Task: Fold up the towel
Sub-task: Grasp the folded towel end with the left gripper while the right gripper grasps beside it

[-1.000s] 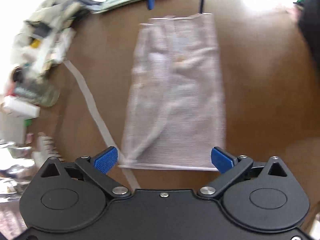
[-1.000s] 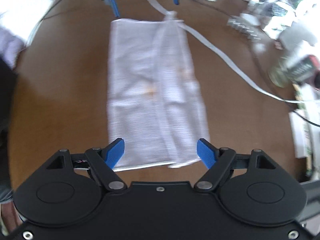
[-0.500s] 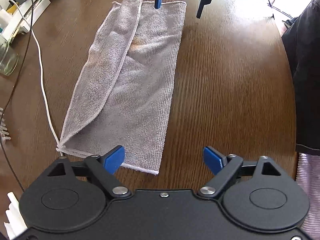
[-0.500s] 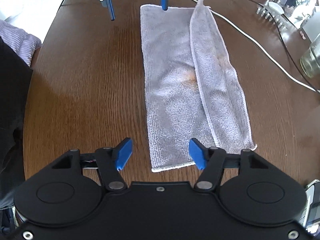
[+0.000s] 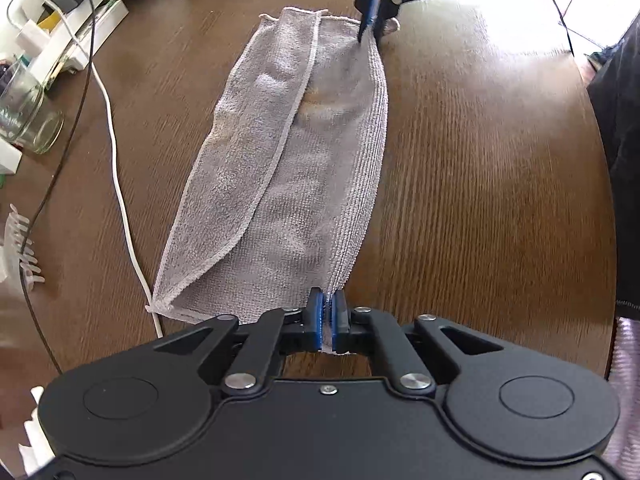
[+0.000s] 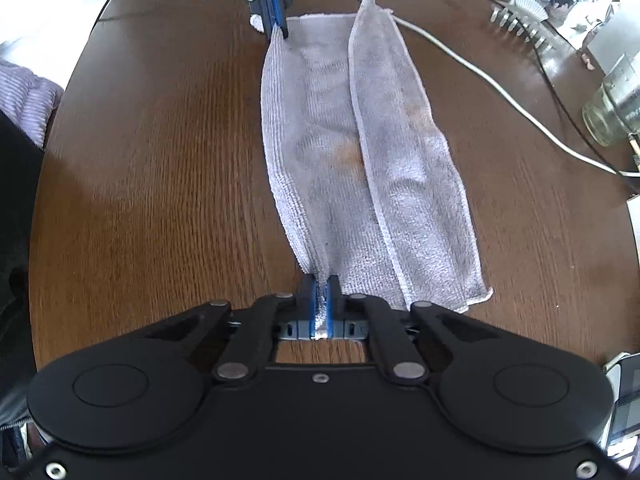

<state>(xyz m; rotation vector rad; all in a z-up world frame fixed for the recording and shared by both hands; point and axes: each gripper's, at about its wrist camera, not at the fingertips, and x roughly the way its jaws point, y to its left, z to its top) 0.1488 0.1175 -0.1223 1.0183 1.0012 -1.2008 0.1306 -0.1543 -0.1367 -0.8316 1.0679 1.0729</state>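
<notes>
grasp step: my left gripper [image 5: 327, 316] and right gripper [image 6: 320, 306], jaws just closed, each clamp a corner of the grey microfibre towel [image 5: 296, 160], lying long on the brown wooden table [image 5: 480, 200]. next: lift that edge across together.

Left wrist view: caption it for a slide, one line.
Left gripper pinches the near corner of the grey towel on the wooden table; right gripper pinches the far corner.
</notes>
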